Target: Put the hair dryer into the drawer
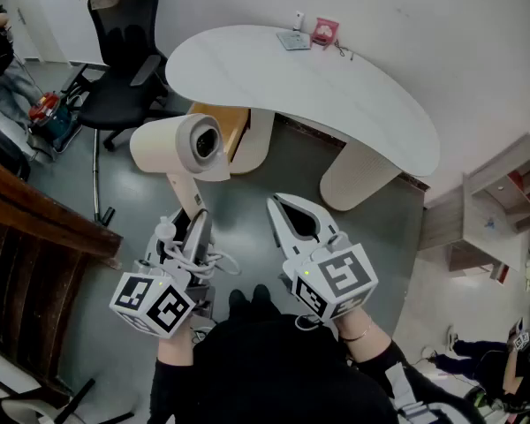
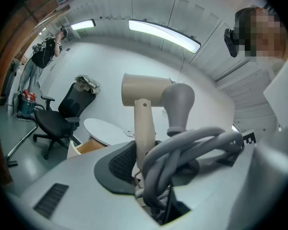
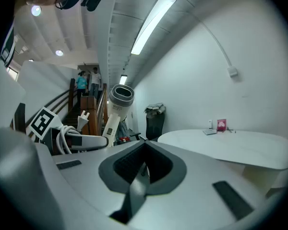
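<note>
1. Black swivel office chair [image 1: 117,78]: left of the white kidney-shaped worktop [image 1: 336,87].
2. Left gripper [image 1: 197,223]: clamped on the handle of the cream plastic hair dryer [image 1: 172,144], held in the air before the worktop's left end. Pale coiled cord [image 1: 214,259] bundled at the gripper.
3. Open wooden drawer [image 1: 225,126]: under the worktop's left end, just beyond the dryer.
4. Right gripper [image 1: 287,215]: jaws together, empty.

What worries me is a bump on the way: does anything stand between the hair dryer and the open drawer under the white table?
Nothing visible does. The left gripper holds the hair dryer by its handle, short of the open drawer under the table; the office chair stands off to the side.
</note>
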The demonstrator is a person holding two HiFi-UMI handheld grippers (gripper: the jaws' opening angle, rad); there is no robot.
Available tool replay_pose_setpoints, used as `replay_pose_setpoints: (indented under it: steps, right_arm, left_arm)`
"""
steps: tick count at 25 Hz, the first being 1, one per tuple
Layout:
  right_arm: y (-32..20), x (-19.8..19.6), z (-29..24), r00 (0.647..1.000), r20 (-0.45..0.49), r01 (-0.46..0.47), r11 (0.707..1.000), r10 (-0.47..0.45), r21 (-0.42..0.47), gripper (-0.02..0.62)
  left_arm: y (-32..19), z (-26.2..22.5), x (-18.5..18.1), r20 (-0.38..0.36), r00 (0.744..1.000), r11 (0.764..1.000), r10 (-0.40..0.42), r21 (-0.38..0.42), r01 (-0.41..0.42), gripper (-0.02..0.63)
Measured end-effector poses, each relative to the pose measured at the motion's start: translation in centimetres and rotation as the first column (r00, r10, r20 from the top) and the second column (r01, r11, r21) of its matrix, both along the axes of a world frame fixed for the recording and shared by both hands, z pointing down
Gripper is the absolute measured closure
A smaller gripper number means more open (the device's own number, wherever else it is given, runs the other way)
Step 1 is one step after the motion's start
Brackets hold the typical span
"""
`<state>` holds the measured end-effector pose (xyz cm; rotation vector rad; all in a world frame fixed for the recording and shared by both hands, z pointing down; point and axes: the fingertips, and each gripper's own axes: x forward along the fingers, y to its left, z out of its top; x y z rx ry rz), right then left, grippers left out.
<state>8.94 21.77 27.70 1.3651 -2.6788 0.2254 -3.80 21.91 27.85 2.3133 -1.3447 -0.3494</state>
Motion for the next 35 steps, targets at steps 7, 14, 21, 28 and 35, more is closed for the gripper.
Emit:
replay_pose_setpoints:
  steps: [7, 14, 21, 28, 35]
  right_arm:
    - [-0.1, 0.1, 0.0, 1.0, 0.0, 0.004, 1.0, -0.004, -0.003, 0.591]
    - [-1.0, 0.5, 0.4, 1.0, -0.004, 0.007, 1.0, -0.007, -0.005, 0.591]
    - [-2.1, 1.1, 1.1, 1.0, -0.009, 0.023, 1.0, -0.023, -0.014, 0.591]
    - [-3.3, 3.2, 1.4, 1.0, -0.02, 0.0, 1.0, -0.001, -0.024, 0.591]
    - [-4.4, 4.7, 1.2, 1.0, -0.008, -0.014, 1.0, 0.014, -0.025, 0.591]
  left_arm:
    - [0.0, -0.2, 0.0, 0.004, 1.0, 1.0, -0.004, 0.002, 0.004, 0.46]
    - [-0.8, 0.0, 0.1, -0.001, 1.0, 1.0, -0.015, -0.006, 0.015, 0.46]
    - [-2.0, 0.3, 0.3, -0.002, 0.999, 0.999, -0.032, -0.015, 0.032, 0.46]
    - [-2.9, 0.5, 0.9, -0.005, 0.998, 0.998, -0.059, -0.018, 0.059, 0.46]
    - [-3.6, -0.1, 1.2, -0.003, 0.997, 0.997, -0.083, -0.01, 0.083, 0.46]
